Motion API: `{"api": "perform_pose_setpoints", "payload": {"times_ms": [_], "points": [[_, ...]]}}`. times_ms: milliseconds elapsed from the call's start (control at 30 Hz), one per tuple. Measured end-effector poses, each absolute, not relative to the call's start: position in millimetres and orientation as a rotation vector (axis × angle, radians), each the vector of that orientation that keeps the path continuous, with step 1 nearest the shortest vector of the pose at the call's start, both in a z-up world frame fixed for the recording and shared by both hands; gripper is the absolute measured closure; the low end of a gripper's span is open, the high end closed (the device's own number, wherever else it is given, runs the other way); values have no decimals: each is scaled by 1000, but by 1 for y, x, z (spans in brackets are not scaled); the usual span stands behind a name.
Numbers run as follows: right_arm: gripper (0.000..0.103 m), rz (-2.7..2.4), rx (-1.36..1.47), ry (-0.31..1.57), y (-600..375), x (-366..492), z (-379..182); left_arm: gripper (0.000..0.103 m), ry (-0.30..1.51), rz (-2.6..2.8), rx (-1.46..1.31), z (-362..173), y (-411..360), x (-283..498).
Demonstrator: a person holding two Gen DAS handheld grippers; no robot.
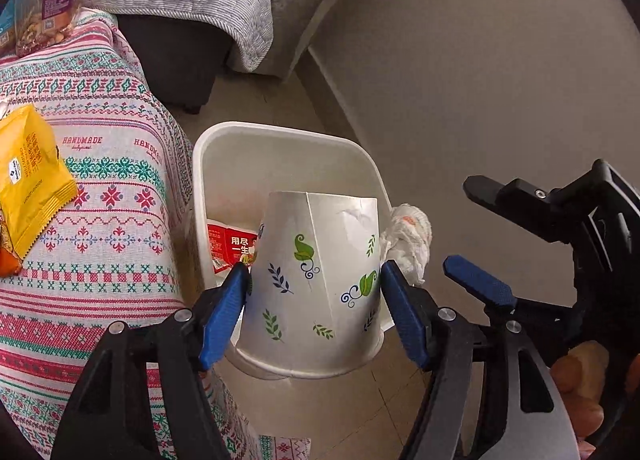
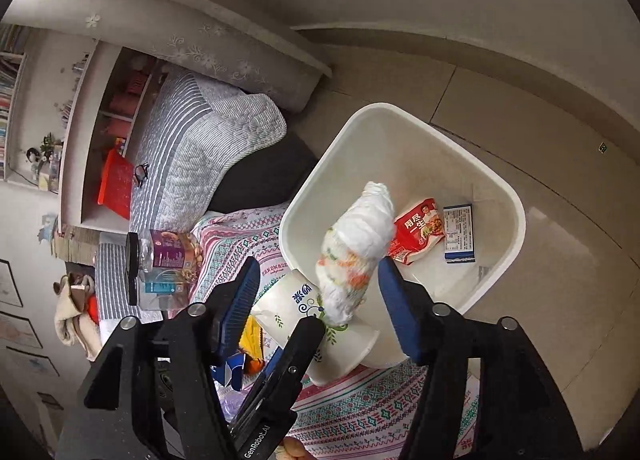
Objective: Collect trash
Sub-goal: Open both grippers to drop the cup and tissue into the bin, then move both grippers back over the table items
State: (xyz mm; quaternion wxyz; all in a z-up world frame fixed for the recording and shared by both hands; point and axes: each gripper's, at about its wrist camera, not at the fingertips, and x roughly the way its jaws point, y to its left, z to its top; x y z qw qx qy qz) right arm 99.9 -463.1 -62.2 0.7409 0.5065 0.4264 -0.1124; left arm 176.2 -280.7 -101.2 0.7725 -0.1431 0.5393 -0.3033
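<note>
Left wrist view: your left tongs [image 1: 316, 288] clamp the leaf-print paper cup [image 1: 320, 280] by its sides, upside down and right over the white bin [image 1: 280, 139] beside the cloth-covered worktop [image 1: 100, 219], so it looks set to drop straight in. Right wrist view: your right tongs [image 2: 320, 280] stand wide, and the crumpled tissue wad [image 2: 356, 248] sits loose between the pads over the bin's rim, apparently let go to join the red packet [image 2: 418, 230] and small box [image 2: 459, 234] inside.
</note>
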Motion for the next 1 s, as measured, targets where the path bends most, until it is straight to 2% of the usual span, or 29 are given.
{"api": "perform_pose_setpoints", "payload": {"times_ms": [133, 400, 800, 1000], "points": [[33, -271, 1085, 913, -465, 97, -57, 30, 1152, -643, -298, -99, -271, 174], [33, -215, 1060, 925, -452, 104, -54, 30, 1131, -565, -257, -78, -208, 163], [33, -76, 810, 1027, -381, 134, -39, 30, 1099, -242, -233, -31, -28, 178], [33, 89, 640, 1117, -314, 153, -38, 28, 1088, -124, -277, -39, 45, 182]]}}
